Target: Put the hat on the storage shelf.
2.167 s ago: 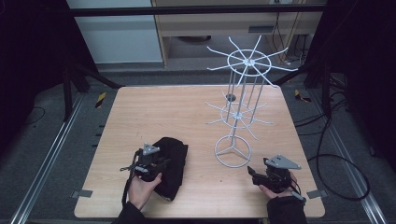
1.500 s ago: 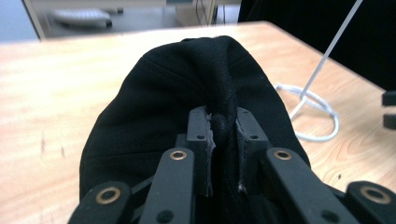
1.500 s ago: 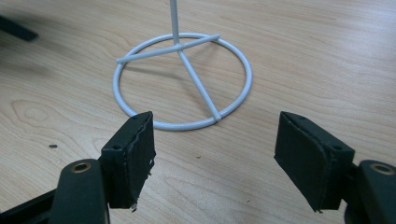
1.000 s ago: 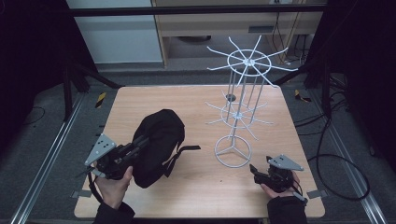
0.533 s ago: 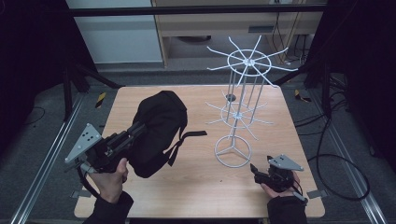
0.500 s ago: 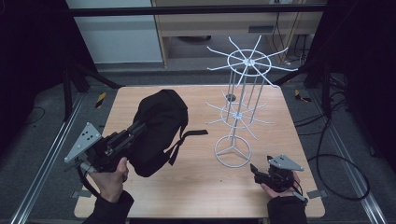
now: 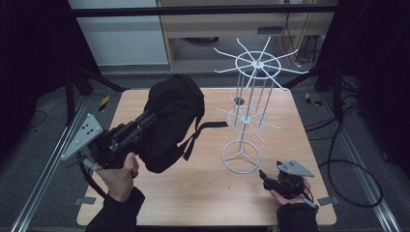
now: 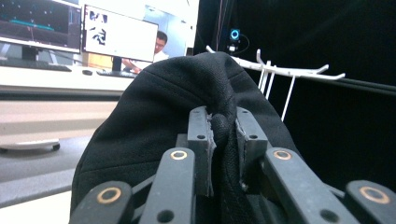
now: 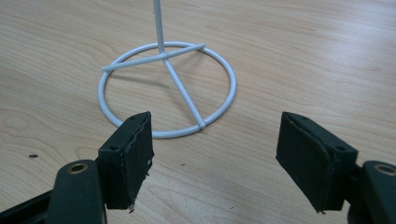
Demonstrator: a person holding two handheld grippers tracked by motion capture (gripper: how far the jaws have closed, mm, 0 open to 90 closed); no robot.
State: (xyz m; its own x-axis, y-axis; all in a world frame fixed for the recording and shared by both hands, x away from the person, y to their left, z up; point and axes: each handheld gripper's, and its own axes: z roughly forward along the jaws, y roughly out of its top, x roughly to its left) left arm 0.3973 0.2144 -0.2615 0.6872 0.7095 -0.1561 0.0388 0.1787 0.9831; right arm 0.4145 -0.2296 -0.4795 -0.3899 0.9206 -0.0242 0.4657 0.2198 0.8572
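Bag point(image 7: 171, 121) — black, lifted above the table's point(image 7: 212, 193) left half, fabric pinched in the left gripper point(image 8: 223, 135). Right gripper point(image 9: 212, 154) rests near right, jaws spread, just beside the white wire rack's point(image 7: 241, 155) base.

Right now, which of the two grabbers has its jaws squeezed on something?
The left gripper: its jaws pinch a fold of the black bag and hold it up. The right gripper has its jaws wide apart near the white rack.
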